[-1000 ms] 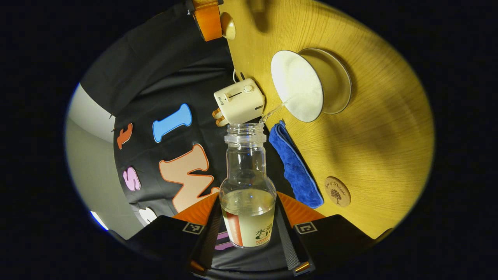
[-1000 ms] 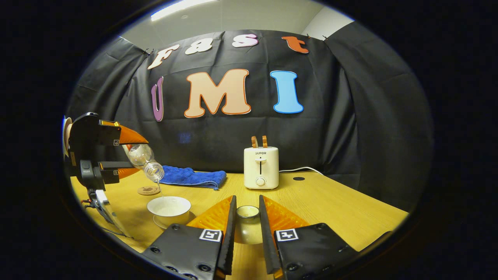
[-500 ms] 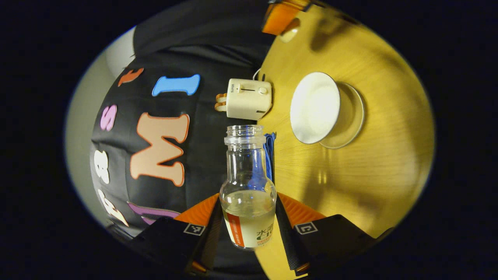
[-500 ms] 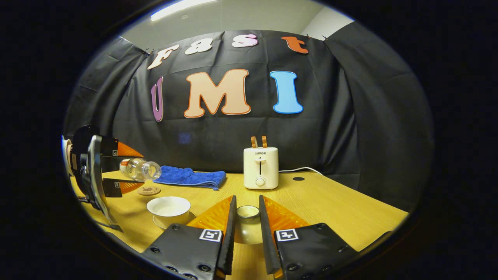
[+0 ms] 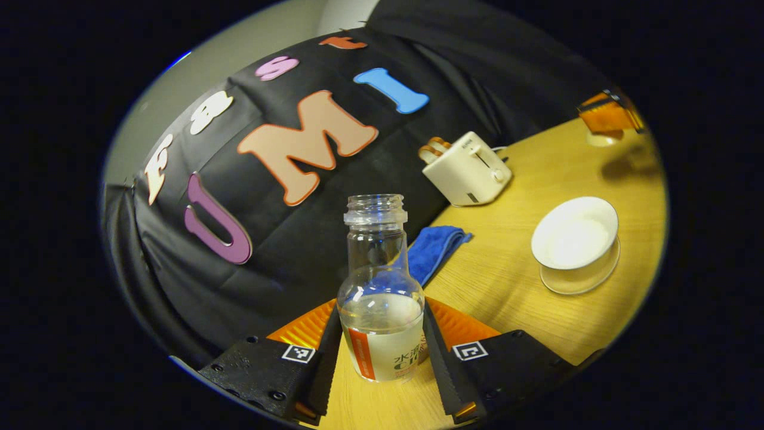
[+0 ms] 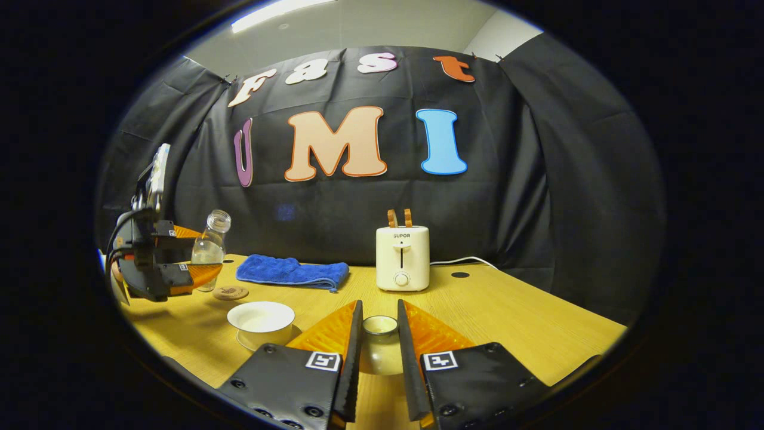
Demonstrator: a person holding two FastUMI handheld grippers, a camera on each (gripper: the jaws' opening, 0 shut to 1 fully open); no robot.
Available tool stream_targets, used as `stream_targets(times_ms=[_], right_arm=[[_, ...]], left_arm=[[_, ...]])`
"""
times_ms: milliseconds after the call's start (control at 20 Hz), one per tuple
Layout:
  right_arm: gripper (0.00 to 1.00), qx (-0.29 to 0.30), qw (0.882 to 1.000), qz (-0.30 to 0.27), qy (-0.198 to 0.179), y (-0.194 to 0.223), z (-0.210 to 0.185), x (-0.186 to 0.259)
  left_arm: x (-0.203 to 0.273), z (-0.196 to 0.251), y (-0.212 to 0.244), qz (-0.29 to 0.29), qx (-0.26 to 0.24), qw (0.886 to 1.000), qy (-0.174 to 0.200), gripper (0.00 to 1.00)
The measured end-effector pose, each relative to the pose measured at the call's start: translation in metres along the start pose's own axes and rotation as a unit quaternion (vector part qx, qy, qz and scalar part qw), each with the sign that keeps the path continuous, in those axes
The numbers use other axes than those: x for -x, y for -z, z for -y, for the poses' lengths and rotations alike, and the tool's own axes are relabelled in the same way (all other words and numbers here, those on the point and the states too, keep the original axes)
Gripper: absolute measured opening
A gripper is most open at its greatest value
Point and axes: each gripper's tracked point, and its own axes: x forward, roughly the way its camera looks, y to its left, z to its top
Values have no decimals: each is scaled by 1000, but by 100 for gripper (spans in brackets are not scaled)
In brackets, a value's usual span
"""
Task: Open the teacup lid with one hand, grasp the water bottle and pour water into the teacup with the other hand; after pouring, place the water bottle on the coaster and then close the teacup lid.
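From the left, I have the left hand-held gripper closed on the lower body of the clear, uncapped glass water bottle, both fingers pressing its labelled base, with some water left in the bottom. In the right gripper view that same left hand-held gripper carries the bottle nearly upright, neck up, so its long axis runs close to vertical, leaning only slightly.

The relation I care about is bottle to the small round wooden coaster. In the right gripper view the coaster lies on the yellow wooden tabletop just below and slightly to the right of the bottle's base, close by but not yet under it. I can't tell whether the base is off the surface or already touching. My left hand-held gripper is plainly the nearer one to the coaster, so I judge the next move is a short shift and a straight set-down, keeping the bottle vertical.

Further right of my left hand-held gripper sits the open white ceramic teacup on its saucer, well apart from the bottle, with a folded blue cloth and a cream toaster beyond.

My right hand-held gripper is closed narrowly on the knob of the pale round teacup lid, both fingers against it, and the cup lies ahead and to its left.
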Motion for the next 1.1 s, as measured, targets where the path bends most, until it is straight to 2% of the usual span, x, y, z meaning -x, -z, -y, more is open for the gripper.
stream_targets(times_ms=[150,300,350,500,650,900,1100], right_arm=[[36,0,1000,0,1,1,1,0],[36,0,1000,0,2,0,1,0],[36,0,1000,0,2,1,1,0],[36,0,1000,0,3,0,1,0],[36,0,1000,0,4,0,1,0],[36,0,1000,0,5,0,2,0],[36,0,1000,0,5,0,1,0]], left_arm=[[-9,-14,11,0,93,996,-13,68],[-15,-32,10,24,138,990,-37,67],[-18,-34,10,29,153,987,-39,65],[-22,-38,19,31,200,978,-46,68],[-29,-40,27,27,219,974,-51,67],[-47,-28,36,17,248,968,-37,68],[-59,-28,37,17,281,959,-34,68]])
